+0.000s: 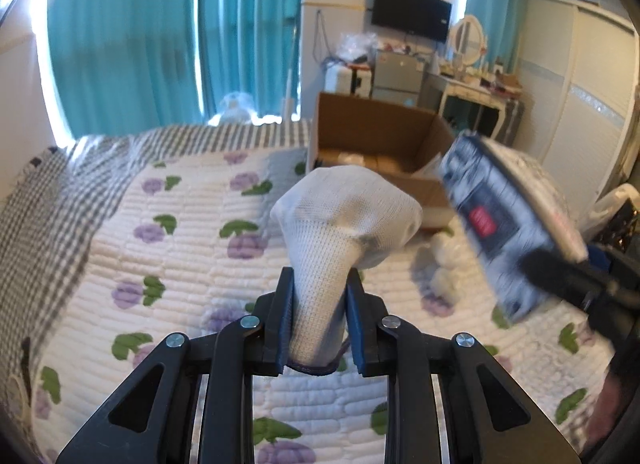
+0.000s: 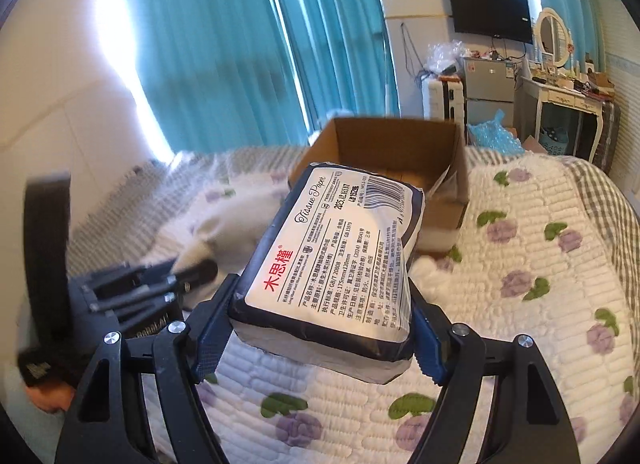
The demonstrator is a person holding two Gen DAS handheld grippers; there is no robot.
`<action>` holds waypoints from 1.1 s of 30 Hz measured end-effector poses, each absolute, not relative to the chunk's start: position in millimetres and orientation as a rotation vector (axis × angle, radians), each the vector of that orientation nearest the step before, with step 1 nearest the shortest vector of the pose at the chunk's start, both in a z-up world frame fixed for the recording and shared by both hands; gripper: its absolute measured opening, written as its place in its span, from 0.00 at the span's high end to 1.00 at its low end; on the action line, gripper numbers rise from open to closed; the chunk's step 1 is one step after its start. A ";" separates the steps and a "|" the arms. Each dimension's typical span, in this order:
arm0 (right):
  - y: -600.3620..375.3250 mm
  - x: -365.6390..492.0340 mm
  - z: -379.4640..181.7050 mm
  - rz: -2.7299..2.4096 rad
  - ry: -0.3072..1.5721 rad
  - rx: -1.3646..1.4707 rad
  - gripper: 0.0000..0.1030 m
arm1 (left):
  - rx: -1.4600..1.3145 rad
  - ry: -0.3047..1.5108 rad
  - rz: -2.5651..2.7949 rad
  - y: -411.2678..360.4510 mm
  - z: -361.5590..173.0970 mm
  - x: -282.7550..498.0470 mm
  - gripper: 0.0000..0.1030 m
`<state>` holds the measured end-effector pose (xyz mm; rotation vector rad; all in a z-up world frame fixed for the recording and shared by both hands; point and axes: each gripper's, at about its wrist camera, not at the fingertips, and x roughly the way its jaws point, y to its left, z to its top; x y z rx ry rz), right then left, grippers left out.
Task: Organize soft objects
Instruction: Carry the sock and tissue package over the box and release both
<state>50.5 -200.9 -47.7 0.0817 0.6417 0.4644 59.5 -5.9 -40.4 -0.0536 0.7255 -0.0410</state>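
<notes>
My left gripper (image 1: 320,288) is shut on a white knitted sock (image 1: 344,216) and holds it up above the bed. My right gripper (image 2: 320,296) is shut on a pack of tissue paper (image 2: 336,260) with a dark blue wrapper and holds it above the quilt. The pack also shows blurred at the right of the left wrist view (image 1: 508,224). The left gripper shows blurred at the left of the right wrist view (image 2: 152,284). An open cardboard box (image 1: 380,132) stands on the bed beyond both grippers; it also shows in the right wrist view (image 2: 400,140).
The bed has a white quilt with purple flowers (image 1: 192,248) and a grey checked sheet (image 1: 52,200). A white fluffy item (image 1: 444,260) lies on the quilt near the box. Teal curtains, a dresser (image 2: 568,100) and a wardrobe stand behind.
</notes>
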 end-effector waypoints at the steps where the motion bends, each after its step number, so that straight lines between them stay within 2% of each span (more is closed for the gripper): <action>1: -204.5 51.6 -41.2 0.464 0.630 0.088 0.26 | -0.054 0.718 -0.044 -7.3 -36.0 59.4 0.78; 11: -233.0 74.7 27.8 0.420 0.520 0.044 0.26 | -0.050 0.624 -0.068 -24.2 11.5 82.4 0.78; 18: -232.5 113.0 48.5 0.401 0.480 -0.013 0.26 | -0.028 0.595 -0.069 -35.0 29.8 128.5 0.78; 28: -228.2 190.8 26.8 0.384 0.507 -0.048 0.26 | 0.007 0.636 -0.066 -61.1 6.8 217.0 0.77; 33: -228.4 226.0 8.5 0.385 0.532 -0.062 0.26 | -0.002 0.647 -0.079 -66.0 -11.2 243.6 0.71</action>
